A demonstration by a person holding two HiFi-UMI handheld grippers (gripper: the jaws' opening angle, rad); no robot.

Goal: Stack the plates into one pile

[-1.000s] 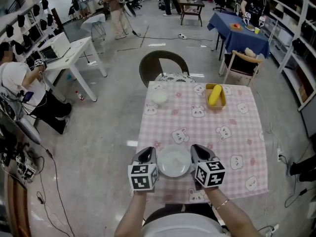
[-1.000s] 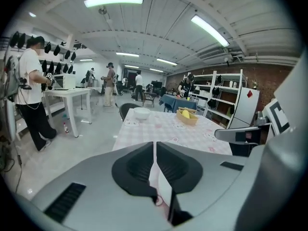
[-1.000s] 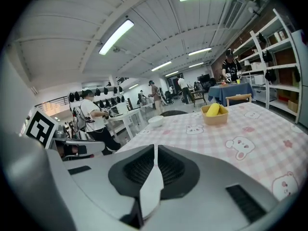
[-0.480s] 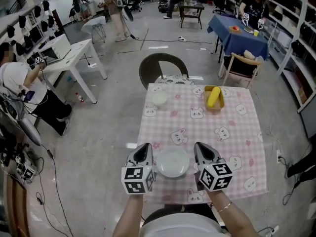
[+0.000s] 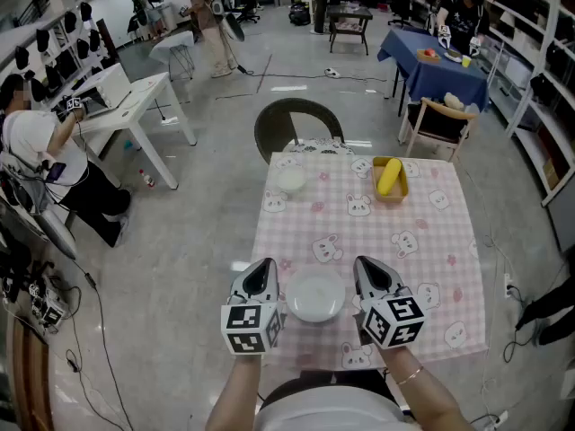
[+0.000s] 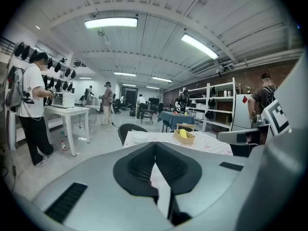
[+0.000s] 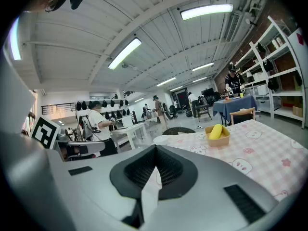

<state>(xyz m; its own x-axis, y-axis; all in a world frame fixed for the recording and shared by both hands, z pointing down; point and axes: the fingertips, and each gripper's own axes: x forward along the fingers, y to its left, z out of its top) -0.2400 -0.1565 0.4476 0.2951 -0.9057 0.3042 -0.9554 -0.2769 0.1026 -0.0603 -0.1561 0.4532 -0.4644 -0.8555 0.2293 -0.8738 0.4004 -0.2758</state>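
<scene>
Pink-checked cloth printed with bunnies covers the table (image 5: 422, 241). Over its near end a white plate (image 5: 314, 296) sits between the two tools. The left gripper (image 5: 261, 275) has its jaws closed tight on the plate's left rim, and the right gripper (image 5: 369, 272) is clamped the same way on the right rim; each gripper view shows a thin white edge pinched where the jaws meet. A second white plate (image 5: 290, 180) rests at the far left corner, well apart. Near the far right corner stands a tan tray (image 5: 402, 185) holding something yellow.
</scene>
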